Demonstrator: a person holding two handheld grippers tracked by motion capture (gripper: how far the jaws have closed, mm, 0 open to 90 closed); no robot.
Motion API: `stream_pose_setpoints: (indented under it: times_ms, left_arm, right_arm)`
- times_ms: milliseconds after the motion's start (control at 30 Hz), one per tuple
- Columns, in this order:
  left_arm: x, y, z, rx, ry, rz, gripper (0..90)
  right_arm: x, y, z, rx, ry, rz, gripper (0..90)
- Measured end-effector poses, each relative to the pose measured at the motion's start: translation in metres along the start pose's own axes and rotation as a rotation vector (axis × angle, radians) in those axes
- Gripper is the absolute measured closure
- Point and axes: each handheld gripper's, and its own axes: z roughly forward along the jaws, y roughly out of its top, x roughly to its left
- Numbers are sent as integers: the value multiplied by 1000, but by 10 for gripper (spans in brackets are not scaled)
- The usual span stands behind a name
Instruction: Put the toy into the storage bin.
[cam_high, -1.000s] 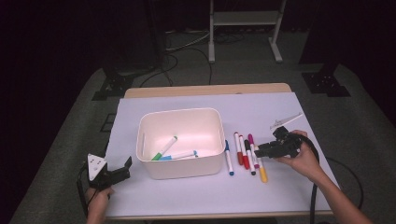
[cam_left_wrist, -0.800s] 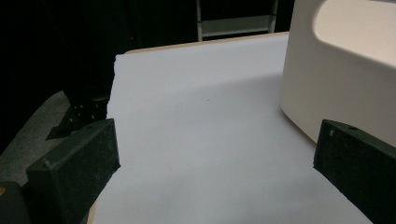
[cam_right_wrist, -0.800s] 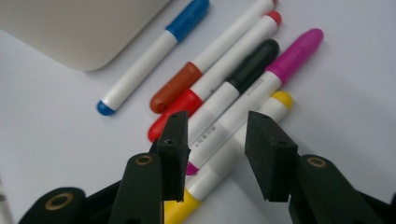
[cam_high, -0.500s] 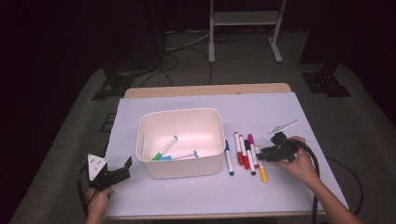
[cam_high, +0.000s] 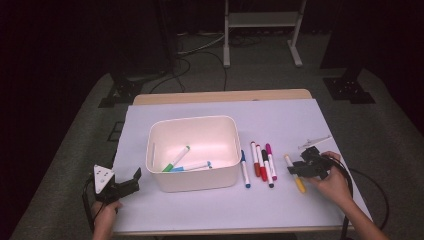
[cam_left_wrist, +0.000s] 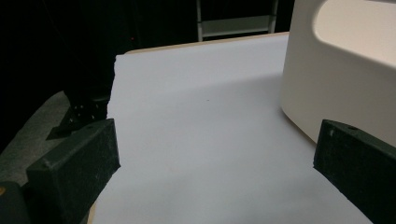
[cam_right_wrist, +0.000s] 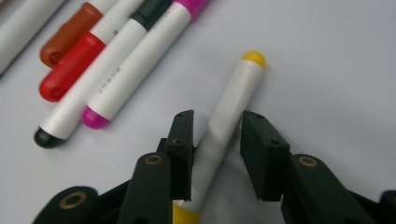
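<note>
Closing my right tongs (cam_right_wrist: 217, 154) around the yellow marker (cam_right_wrist: 229, 116) is the step in hand: the jaws have just been narrowing with the barrel between them. In the right gripper view one pad lies against the barrel's side while the other stands a little clear, so I judge nothing is clamped yet. The marker lies flat on the white sheet of the counter (cam_high: 280, 107), just to the right of the row of loose markers (cam_high: 260, 162), apart from them, and well right of the white bin (cam_high: 192, 150). A green marker (cam_high: 176, 158) and a blue marker (cam_high: 192, 166) already lie inside that bin, so I take the work to be gathering pens into it, with the yellow one next.

My left tongs (cam_high: 127, 182) rest near the bin's front left corner, jaws wide apart with bare sheet between them, holding nothing.

Next move, as I judge it: finish the squeeze until both pads bear on the barrel, lift straight, carry leftward over the row and above the bin's rim, then release. The round barrel may roll or pivot if pinched off-centre
</note>
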Motion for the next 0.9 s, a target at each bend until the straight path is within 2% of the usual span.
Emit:
stream_pose_setpoints:
  times_ms: [200,433,467,500,633,667,733,800,833,900]
  left_arm:
    - [0,0,0,-2,1,1,0]
    - [0,0,0,0,0,-2,0]
    - [0,0,0,-1,0,-2,0]
    - [0,0,0,-1,1,-2,0]
    - [0,0,0,2,-1,-8,0]
    - [0,0,0,2,-1,-8,0]
    - [0,0,0,0,-1,-5,0]
    - [0,0,0,1,-1,-4,0]
    - [0,0,0,0,-1,-5,0]
    - [0,0,0,1,-1,-6,0]
  right_arm:
    - [-2,-6,-2,-21,-27,8,747]
    - [-7,-6,-3,-20,8,36,754]
    - [-8,-5,-3,-18,28,44,754]
    - [-8,-5,-3,-18,28,44,754]
    - [-5,0,-11,-43,110,60,754]
    - [-5,0,-11,-43,110,60,754]
    - [0,8,-21,-75,162,62,754]
    - [2,10,-24,-83,174,62,755]
    - [8,19,-32,-103,198,48,755]
    - [10,22,-35,-104,197,39,754]
